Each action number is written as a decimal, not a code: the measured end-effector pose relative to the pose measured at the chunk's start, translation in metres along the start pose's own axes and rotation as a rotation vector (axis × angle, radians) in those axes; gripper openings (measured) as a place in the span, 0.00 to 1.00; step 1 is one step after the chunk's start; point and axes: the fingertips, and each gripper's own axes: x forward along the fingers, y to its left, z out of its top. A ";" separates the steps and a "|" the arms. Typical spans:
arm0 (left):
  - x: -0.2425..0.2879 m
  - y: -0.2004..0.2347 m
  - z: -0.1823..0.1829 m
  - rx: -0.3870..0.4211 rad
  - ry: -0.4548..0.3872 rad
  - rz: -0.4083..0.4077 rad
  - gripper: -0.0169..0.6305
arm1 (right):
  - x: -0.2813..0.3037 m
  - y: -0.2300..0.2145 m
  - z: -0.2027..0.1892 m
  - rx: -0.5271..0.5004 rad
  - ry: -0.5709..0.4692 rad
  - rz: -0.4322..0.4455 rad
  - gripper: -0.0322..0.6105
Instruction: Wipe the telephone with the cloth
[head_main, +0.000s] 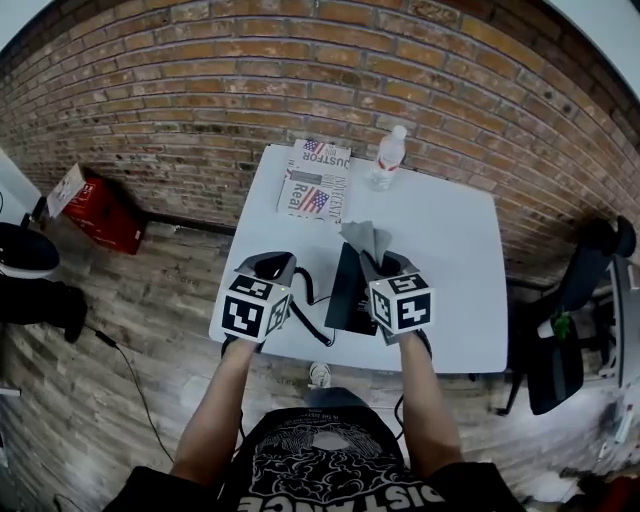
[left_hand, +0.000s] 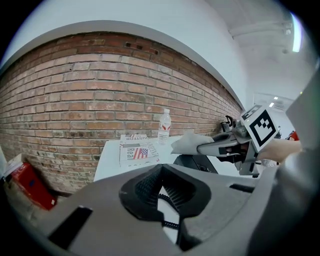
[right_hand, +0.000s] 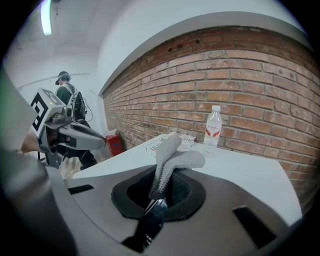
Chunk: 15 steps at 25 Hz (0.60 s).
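Note:
A black telephone (head_main: 350, 295) stands near the front edge of a white table (head_main: 450, 260), its coiled cord (head_main: 312, 322) looping off its left side. My right gripper (head_main: 378, 262) hovers over the telephone, shut on a grey cloth (head_main: 365, 238) that sticks up from its jaws. In the right gripper view the cloth (right_hand: 175, 155) folds over between the pads. My left gripper (head_main: 272, 265) is just left of the telephone, jaws shut tip to tip. Through the gap behind its tips (left_hand: 161, 170) the cord (left_hand: 167, 223) shows. The left gripper view also catches the cloth (left_hand: 187, 142).
Folded newspapers (head_main: 315, 185) and a plastic water bottle (head_main: 388, 158) lie at the table's far edge, against a brick wall. A red box (head_main: 95, 205) sits on the floor to the left. An office chair (head_main: 575, 330) is on the right. A person (right_hand: 65, 95) stands far off.

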 end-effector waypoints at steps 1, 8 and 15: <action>0.000 0.001 -0.001 -0.001 0.003 0.001 0.04 | 0.002 0.002 -0.002 0.001 0.007 0.007 0.07; -0.003 0.001 -0.010 -0.006 0.013 0.010 0.04 | 0.012 0.007 -0.015 0.006 0.036 0.036 0.07; -0.010 0.005 -0.014 -0.016 0.013 0.029 0.04 | 0.019 0.011 -0.023 0.015 0.056 0.054 0.07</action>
